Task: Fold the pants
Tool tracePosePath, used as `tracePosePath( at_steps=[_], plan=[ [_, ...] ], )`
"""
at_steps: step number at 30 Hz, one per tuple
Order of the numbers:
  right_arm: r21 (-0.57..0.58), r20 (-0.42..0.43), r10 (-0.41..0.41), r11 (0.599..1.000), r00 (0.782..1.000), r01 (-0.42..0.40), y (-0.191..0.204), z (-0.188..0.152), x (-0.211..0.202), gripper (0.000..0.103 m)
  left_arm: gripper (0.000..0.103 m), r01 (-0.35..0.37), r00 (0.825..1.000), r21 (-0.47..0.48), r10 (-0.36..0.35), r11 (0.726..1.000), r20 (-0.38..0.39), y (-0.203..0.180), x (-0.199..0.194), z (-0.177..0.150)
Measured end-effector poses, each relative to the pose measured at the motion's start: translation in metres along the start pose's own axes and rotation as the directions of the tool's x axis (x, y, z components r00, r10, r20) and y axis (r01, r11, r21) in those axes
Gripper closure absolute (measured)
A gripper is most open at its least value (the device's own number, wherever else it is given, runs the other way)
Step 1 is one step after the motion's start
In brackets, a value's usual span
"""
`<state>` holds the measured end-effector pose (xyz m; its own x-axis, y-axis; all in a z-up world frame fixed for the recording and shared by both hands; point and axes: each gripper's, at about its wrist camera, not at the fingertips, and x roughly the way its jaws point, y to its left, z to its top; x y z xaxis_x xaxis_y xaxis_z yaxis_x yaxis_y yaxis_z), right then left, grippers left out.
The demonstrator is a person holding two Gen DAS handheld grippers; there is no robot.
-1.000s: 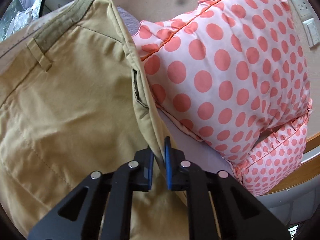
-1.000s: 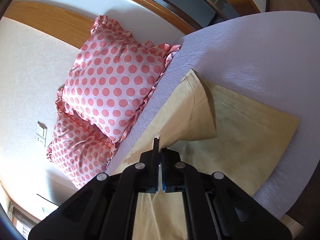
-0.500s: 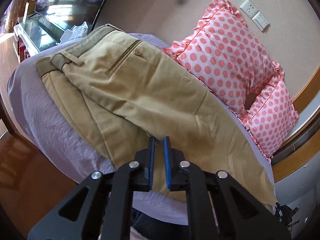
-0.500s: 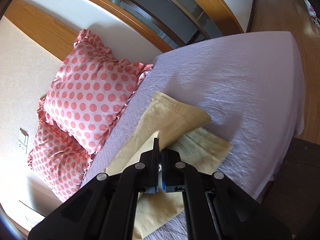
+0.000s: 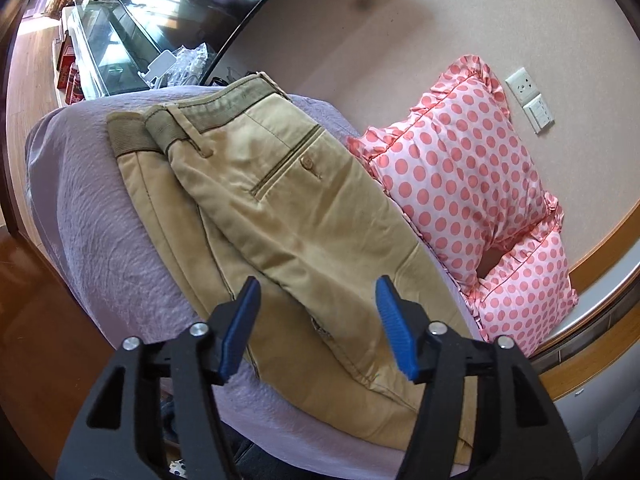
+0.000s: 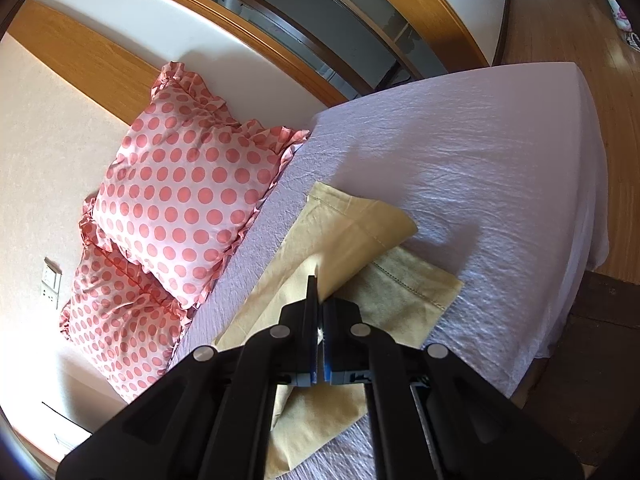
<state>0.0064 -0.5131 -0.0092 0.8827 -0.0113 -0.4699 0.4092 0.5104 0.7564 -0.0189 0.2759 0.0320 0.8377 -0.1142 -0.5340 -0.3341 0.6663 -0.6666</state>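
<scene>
Tan pants [image 5: 296, 216] lie folded lengthwise on a lilac bed, waistband [image 5: 192, 120] far, back pocket up. My left gripper [image 5: 316, 320] is open and empty, above the thigh part of the pants. In the right wrist view the two leg ends [image 6: 380, 264] lie one over the other. My right gripper [image 6: 316, 312] is shut on the edge of the upper leg [image 6: 352, 236], which lifts off the lower leg.
Two pink polka-dot pillows [image 5: 472, 184] [image 6: 184, 192] lean on the wall beside the pants. The lilac bedsheet [image 6: 500, 168] spreads beyond the leg ends to the bed's edge. A glass cabinet [image 5: 108, 48] stands past the waistband. Wood floor [image 6: 612, 92] surrounds the bed.
My left gripper has let go of the pants, opened and pulled back. My right gripper has stayed shut on the leg and drawn back, so more of the bed shows.
</scene>
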Motion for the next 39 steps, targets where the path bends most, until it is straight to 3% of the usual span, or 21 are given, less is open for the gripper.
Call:
tracePosePath(
  at_steps=[8,10,11,12,15,18,24,28,29,31,32,33,37,39],
  plan=[
    [0.003,-0.004,0.000,1.000,1.000,0.000,-0.001,-0.001,0.004,0.101,0.043,0.003,0.999,-0.134,-0.009,0.991,-0.041,0.020,0.021,0.017],
    [-0.001,-0.003,0.007,1.000,1.000,-0.007,0.000,0.000,0.005,0.101,0.057,0.025,0.998,-0.164,-0.034,0.986,-0.051,0.022,0.028,0.022],
    [-0.002,-0.001,0.015,1.000,1.000,-0.015,0.000,0.002,0.005,0.101,0.089,0.024,0.998,-0.172,-0.034,0.985,-0.052,0.024,0.031,0.025],
    [0.000,0.002,0.027,1.000,1.000,-0.027,0.001,0.004,0.003,0.101,0.096,0.034,0.998,-0.176,-0.042,0.984,-0.045,0.025,0.029,0.026],
    [-0.012,0.018,0.052,0.999,0.998,-0.052,0.006,0.009,-0.005,0.101,0.099,0.072,0.997,-0.107,-0.073,0.992,0.000,0.014,0.006,0.024],
    [-0.025,0.028,0.036,0.999,0.999,-0.035,0.006,0.010,-0.011,0.101,0.099,0.061,0.998,-0.052,-0.060,0.997,0.019,0.011,-0.016,0.018],
    [0.010,0.006,-0.003,1.000,1.000,0.003,-0.012,0.004,-0.010,0.101,0.099,0.004,0.999,-0.072,-0.006,0.997,-0.036,0.038,-0.017,0.005],
    [-0.011,-0.008,-0.058,0.998,0.998,0.058,-0.017,-0.003,-0.013,0.101,0.089,-0.008,0.999,-0.069,0.005,0.998,-0.050,0.047,-0.015,0.001],
    [-0.019,-0.002,-0.072,0.997,0.997,0.072,-0.016,-0.004,-0.016,0.095,0.084,-0.010,0.999,-0.060,0.008,0.998,-0.042,0.046,-0.018,0.001],
    [-0.044,0.041,-0.122,0.991,0.992,0.124,-0.013,-0.004,-0.028,0.071,0.064,-0.035,0.999,-0.032,0.035,0.999,-0.008,0.042,-0.027,0.000],
    [-0.051,0.075,-0.130,0.990,0.989,0.134,-0.014,-0.004,-0.035,0.046,0.045,-0.063,0.998,-0.017,0.063,0.998,0.021,0.040,-0.034,0.000],
    [-0.055,0.108,-0.134,0.989,0.985,0.141,-0.014,-0.003,-0.041,0.038,0.040,-0.085,0.995,-0.003,0.085,0.996,0.054,0.037,-0.041,0.000],
    [-0.038,0.106,-0.178,0.982,0.978,0.183,-0.022,0.002,-0.039,0.041,0.037,-0.112,0.984,0.037,0.106,0.993,0.143,0.029,-0.061,0.000],
    [-0.030,0.068,-0.170,0.985,0.983,0.172,-0.025,-0.003,-0.031,0.053,0.036,-0.100,0.984,0.044,0.092,0.994,0.156,0.025,-0.064,0.000]
  ],
)
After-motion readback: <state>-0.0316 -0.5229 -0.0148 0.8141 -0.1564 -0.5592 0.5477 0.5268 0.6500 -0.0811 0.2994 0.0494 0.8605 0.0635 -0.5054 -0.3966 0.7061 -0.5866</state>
